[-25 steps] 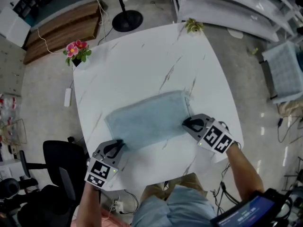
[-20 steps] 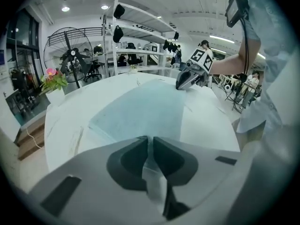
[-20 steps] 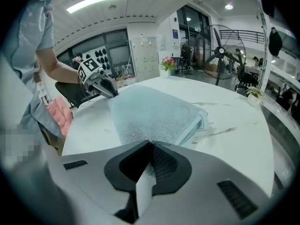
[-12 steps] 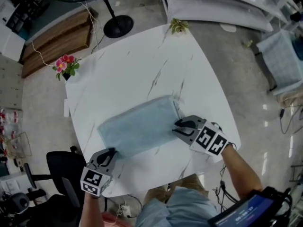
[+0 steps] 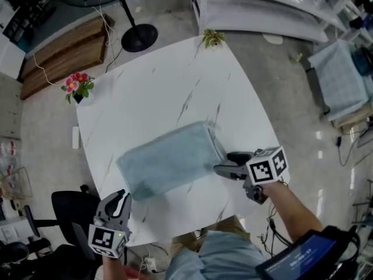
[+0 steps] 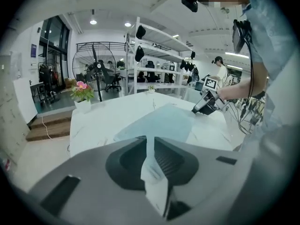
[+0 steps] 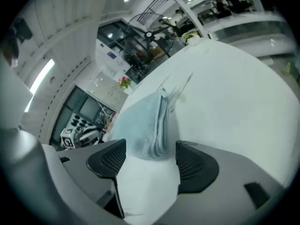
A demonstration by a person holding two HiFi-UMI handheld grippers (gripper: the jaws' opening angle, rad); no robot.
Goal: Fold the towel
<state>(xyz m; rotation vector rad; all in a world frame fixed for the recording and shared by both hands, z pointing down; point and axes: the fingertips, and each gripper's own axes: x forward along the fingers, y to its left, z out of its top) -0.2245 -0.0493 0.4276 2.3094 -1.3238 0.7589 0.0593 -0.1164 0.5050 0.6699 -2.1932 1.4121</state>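
- A white marble-look bench with rounded corners is filling the middle of the head view, standing on a pale speckled floor.
- A pot of pink flowers is sitting at the bench's left corner, and a small green plant at its top corner.
- A black fan base and a brown wooden platform are showing in the upper left of the frame, and a black office chair in the lower left.
- The pale blue folded towel is lying flat on the bench, a slanted rectangle just below the centre of the frame.
- The right tongs are pointing at the towel's right-hand short edge. Their jaws have just been opening and are now standing wide apart. The layered towel edge is lying between the tips, and neither pad is pressing on it.
- The left tongs are hanging off the bench's lower left edge, apart from the towel's near corner. Their jaws have just been easing open and are standing a thin slit apart, with nothing between them.
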